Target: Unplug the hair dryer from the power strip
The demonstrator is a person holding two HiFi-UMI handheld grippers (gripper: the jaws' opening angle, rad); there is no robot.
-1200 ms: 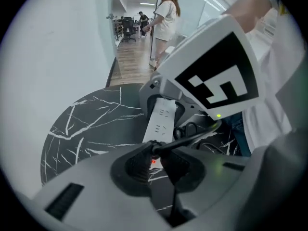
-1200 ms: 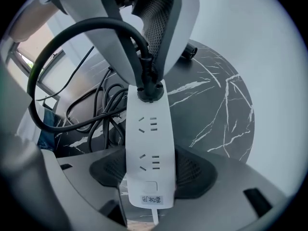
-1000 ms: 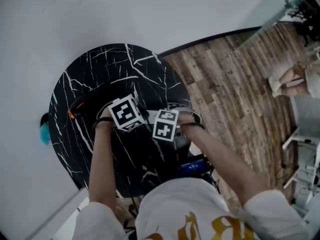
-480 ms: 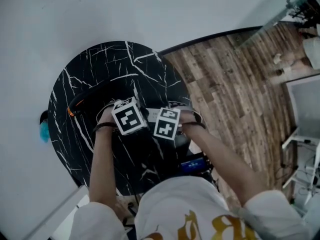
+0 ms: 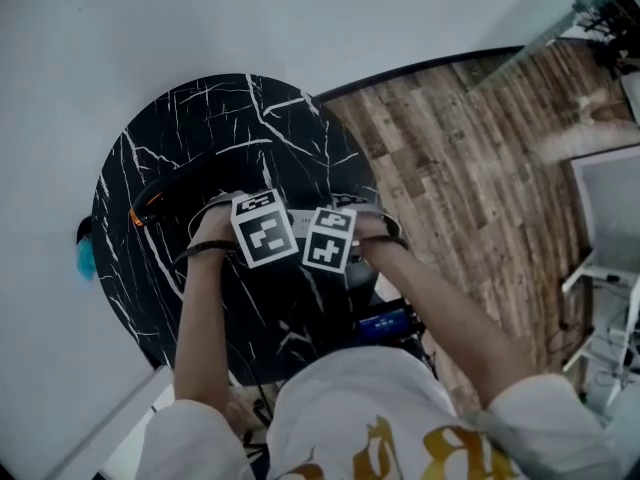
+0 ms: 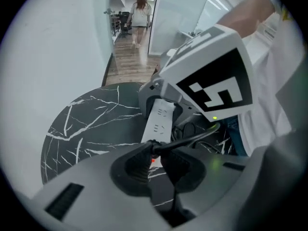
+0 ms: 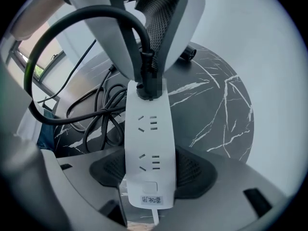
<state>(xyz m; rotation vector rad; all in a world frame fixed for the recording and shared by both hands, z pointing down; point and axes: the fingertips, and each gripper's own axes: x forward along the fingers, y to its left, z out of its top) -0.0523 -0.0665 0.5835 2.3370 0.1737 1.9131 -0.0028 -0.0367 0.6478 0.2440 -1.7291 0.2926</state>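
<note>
**Right gripper view.** The white power strip (image 7: 147,143) lies on the black marble desk (image 7: 216,105). The right gripper (image 7: 147,172) has its jaws closed against the strip's long sides at the 6 o'clock, switch end. The hair dryer's plug (image 7: 147,83) sits in the 12 o'clock socket. The left gripper (image 6: 156,165) pinches it, jaws only narrowly apart.

**Handling (judged).** The plug is small and rigid, and friction holds it. Grip its body, not the soft cord (image 7: 72,30), and pull straight up while the light strip stays pinned.

**Room.** Slack cord coils at 9 o'clock. Open desk lies toward 1 o'clock, its rim well apart.
</note>
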